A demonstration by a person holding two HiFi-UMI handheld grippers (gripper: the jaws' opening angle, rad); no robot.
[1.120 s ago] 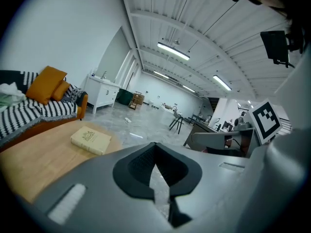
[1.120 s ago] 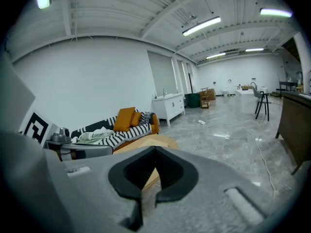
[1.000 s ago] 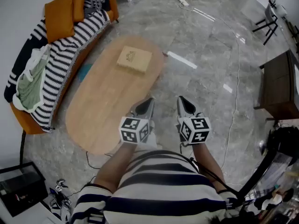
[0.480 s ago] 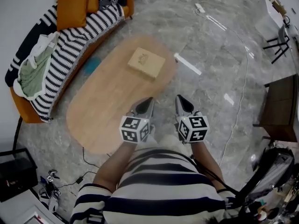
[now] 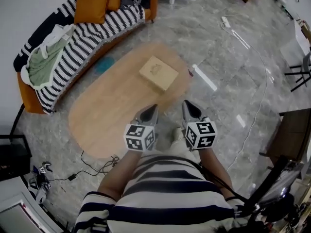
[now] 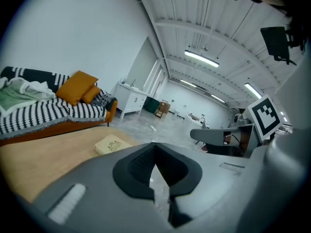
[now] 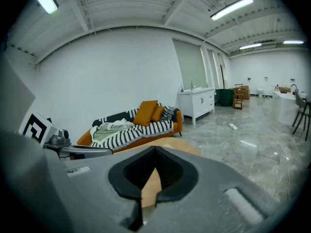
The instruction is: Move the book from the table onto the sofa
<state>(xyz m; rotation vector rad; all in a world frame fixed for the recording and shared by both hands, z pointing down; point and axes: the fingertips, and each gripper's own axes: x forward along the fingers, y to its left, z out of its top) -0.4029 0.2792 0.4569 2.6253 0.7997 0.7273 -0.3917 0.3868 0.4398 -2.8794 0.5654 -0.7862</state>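
Approaching the table [image 5: 109,108], the person carries the left gripper [image 5: 153,108] and the right gripper [image 5: 187,105] side by side above its near right edge. Over the last second the scene has swung in the head view. The book [image 5: 159,73] now lies closer to the gripper tips than before, and the sofa [image 5: 90,33] has shifted up along the far left. Both grippers have kept the same posture in front of the body.

Left gripper: jaws clenched together, nothing between them. Right gripper: jaws likewise clenched and empty.

The book lies flat on the far right part of the table, ahead of both grippers and not touched by either. The sofa stands beyond the table's left side and carries a striped throw [image 5: 104,24], an orange cushion [image 5: 92,1] and a green cloth [image 5: 43,63].

Assessment: the task is in its approach phase and the transfer has not begun. The jaws must be opened before any grasp of the book is possible.
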